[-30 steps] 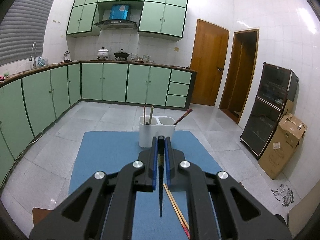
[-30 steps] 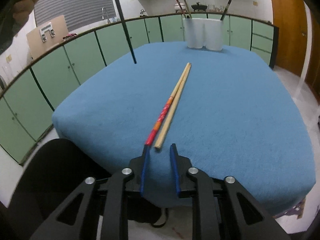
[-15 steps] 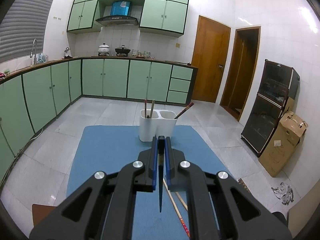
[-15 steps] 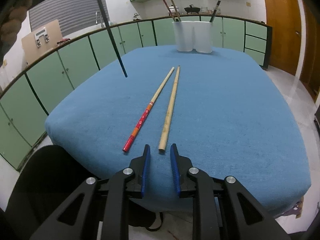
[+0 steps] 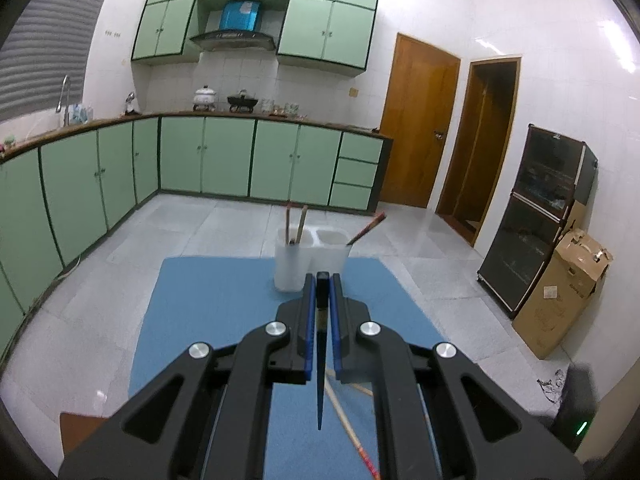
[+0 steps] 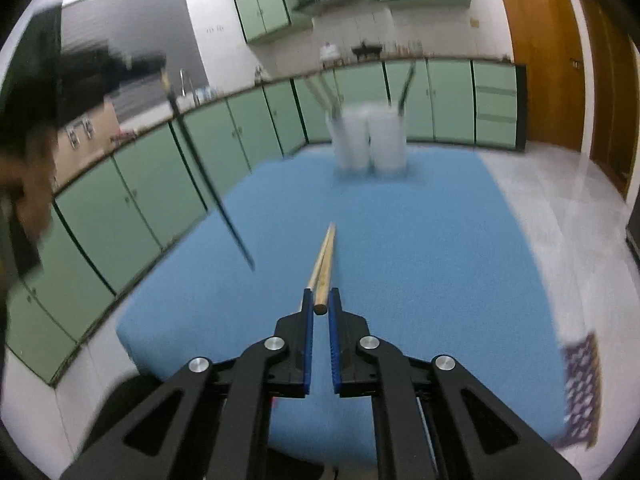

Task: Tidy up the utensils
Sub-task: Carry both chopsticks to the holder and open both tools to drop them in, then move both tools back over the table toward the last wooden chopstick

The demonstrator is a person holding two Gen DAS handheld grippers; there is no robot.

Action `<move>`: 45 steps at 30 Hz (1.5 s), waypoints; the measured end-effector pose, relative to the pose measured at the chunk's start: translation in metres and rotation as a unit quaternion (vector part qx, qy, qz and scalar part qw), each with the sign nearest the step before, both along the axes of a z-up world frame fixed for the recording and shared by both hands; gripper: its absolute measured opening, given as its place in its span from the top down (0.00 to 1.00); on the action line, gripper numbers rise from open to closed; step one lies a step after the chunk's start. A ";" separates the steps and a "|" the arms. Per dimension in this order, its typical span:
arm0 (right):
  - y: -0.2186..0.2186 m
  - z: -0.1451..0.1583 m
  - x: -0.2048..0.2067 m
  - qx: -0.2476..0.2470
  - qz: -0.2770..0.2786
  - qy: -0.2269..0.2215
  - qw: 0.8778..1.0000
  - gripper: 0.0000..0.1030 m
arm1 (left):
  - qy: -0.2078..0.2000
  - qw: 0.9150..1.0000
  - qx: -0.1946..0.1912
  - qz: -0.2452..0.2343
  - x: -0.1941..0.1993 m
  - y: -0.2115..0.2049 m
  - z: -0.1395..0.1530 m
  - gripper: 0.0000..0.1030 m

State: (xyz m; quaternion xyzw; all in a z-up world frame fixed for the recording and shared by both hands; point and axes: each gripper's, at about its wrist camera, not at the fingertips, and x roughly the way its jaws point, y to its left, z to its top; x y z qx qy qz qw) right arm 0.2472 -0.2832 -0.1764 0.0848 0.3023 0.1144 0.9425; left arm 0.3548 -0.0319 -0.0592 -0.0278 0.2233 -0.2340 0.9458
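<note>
right gripper (image 6: 321,294) now lower, astride wooden chopstick (image 6: 323,276) end

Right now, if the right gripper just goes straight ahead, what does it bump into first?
The right gripper would first meet the plain wooden chopstick, whose near end already sits between its open jaws. Beyond it, the white holder stands farther along the blue cloth, though blur makes depth uncertain.

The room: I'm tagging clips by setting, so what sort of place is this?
A home kitchen, most likely: green cabinets under a counter, a range hood above pots, and a faucet at the left.
</note>
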 end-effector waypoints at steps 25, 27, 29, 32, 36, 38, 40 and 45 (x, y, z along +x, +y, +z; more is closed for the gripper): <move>-0.025 0.222 0.265 -0.100 0.014 -0.067 0.993 0.94 | -0.104 0.994 -0.018 0.010 0.184 -0.094 0.130 0.94; -0.031 0.227 0.285 -0.104 0.008 -0.072 0.992 0.94 | -0.113 0.993 -0.004 0.018 0.203 -0.107 0.127 0.94; -0.036 0.222 0.308 -0.107 0.004 -0.070 0.992 0.94 | -0.114 0.993 0.006 0.019 0.219 -0.115 0.118 0.94; -0.039 0.200 0.335 -0.111 0.001 -0.057 0.992 0.94 | -0.103 0.994 0.015 0.018 0.241 -0.124 0.094 0.94; -0.045 0.151 0.361 -0.107 0.001 -0.024 0.994 0.94 | -0.085 0.995 0.047 0.020 0.261 -0.139 0.041 0.94; -0.050 0.132 0.362 -0.097 0.006 -0.010 0.995 0.92 | -0.072 0.996 0.055 0.018 0.264 -0.140 0.022 0.92; -0.056 0.120 0.350 -0.088 0.005 -0.014 0.996 0.84 | -0.066 0.996 0.056 0.019 0.262 -0.135 0.013 0.83; -0.063 0.113 0.269 -0.103 0.018 -0.081 0.991 0.65 | -0.083 0.996 0.026 0.028 0.231 -0.103 0.029 0.51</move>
